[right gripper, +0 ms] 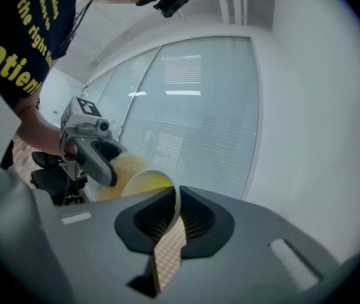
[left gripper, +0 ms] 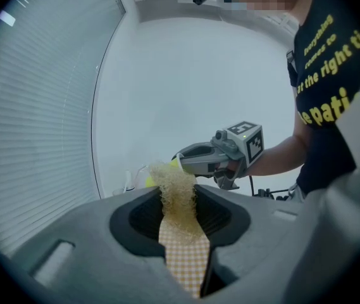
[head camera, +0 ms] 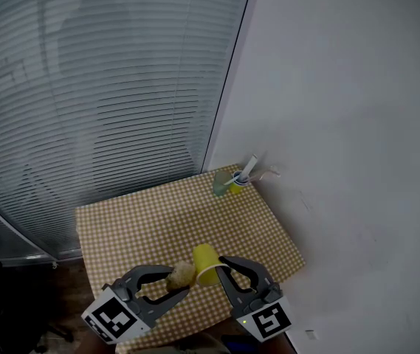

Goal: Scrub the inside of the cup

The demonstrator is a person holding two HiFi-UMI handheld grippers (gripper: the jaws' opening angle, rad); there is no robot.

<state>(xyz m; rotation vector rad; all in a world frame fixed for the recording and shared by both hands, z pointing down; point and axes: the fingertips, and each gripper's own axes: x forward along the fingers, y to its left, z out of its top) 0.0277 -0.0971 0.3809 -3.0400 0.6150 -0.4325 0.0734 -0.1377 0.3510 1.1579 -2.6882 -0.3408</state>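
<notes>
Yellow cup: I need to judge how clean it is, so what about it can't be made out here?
- Right gripper view: yellow cup shows its inside only near the rim; the right gripper cuts off the bottom.
- Head view: only its outside shows, too small for stains.
- Left gripper view: the sponge and right gripper hide nearly all of it.

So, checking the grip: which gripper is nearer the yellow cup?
Right. The right gripper is shut on the yellow cup at its rim; the left gripper holds a scrubber close beside the cup.
</notes>
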